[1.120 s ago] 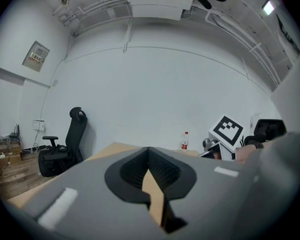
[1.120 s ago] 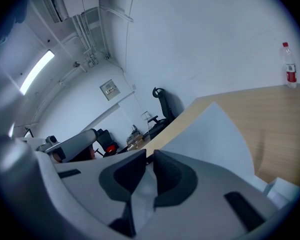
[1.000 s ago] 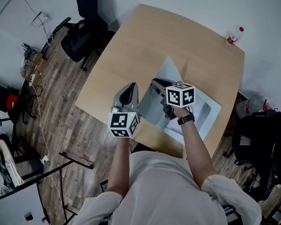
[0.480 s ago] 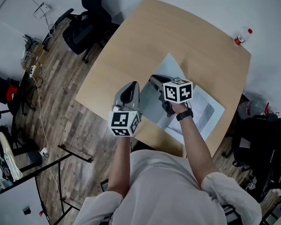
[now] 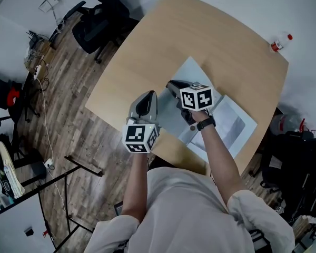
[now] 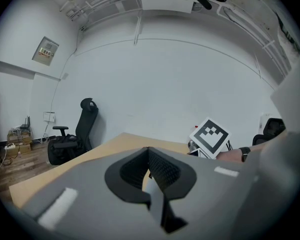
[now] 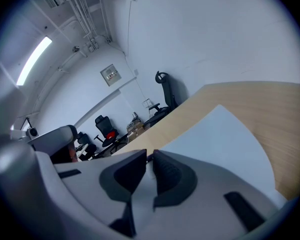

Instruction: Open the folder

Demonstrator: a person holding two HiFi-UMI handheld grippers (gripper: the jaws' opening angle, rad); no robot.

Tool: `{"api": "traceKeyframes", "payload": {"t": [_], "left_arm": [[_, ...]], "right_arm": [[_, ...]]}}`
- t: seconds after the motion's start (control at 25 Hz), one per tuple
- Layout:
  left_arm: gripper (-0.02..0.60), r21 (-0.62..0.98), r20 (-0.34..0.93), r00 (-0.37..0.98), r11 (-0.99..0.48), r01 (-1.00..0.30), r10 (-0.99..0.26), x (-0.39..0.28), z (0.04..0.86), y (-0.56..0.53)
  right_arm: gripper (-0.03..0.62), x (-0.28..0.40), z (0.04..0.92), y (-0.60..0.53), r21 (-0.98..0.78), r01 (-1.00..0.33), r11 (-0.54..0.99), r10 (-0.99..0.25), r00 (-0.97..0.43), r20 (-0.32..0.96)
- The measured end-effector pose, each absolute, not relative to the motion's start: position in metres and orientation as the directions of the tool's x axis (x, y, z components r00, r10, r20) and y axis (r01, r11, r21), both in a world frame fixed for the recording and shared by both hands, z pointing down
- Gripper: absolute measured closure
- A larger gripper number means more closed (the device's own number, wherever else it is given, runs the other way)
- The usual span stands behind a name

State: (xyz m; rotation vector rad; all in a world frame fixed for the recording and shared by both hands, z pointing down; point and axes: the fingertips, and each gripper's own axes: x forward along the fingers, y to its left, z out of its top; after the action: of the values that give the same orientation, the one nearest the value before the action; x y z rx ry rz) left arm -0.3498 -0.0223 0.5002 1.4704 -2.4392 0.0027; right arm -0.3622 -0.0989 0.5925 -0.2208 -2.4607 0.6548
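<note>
Head view: pale blue folder [image 5: 229, 123] lies on the wooden table [image 5: 147, 51], toward its near-right edge, w/ its cover [image 5: 192, 75] curled up off the lower sheet. R gripper [image 5: 171, 84] sits over the table's middle, jaws clamped on that cover's edge. L gripper [image 5: 147, 95] is just beside the folder, at the table's near-left side, pads together at the tips. A bottle [image 5: 279, 41] stands at the table's far-right corner.

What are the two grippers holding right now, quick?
Left gripper: closed, nothing held.
Right gripper: closed on the folder cover's edge.
</note>
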Motion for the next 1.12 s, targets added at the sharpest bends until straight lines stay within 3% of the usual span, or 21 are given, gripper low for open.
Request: {"api": "traceKeyframes", "payload": {"t": [1.12], "left_arm": [[0.572, 0.191, 0.329, -0.446, 0.521, -0.832, -0.832, -0.367, 0.548, -0.002]], "right_arm": [[0.553, -0.397, 0.711, -0.079, -0.4, 0.01, 0.916, 0.315, -0.636, 0.704]]}}
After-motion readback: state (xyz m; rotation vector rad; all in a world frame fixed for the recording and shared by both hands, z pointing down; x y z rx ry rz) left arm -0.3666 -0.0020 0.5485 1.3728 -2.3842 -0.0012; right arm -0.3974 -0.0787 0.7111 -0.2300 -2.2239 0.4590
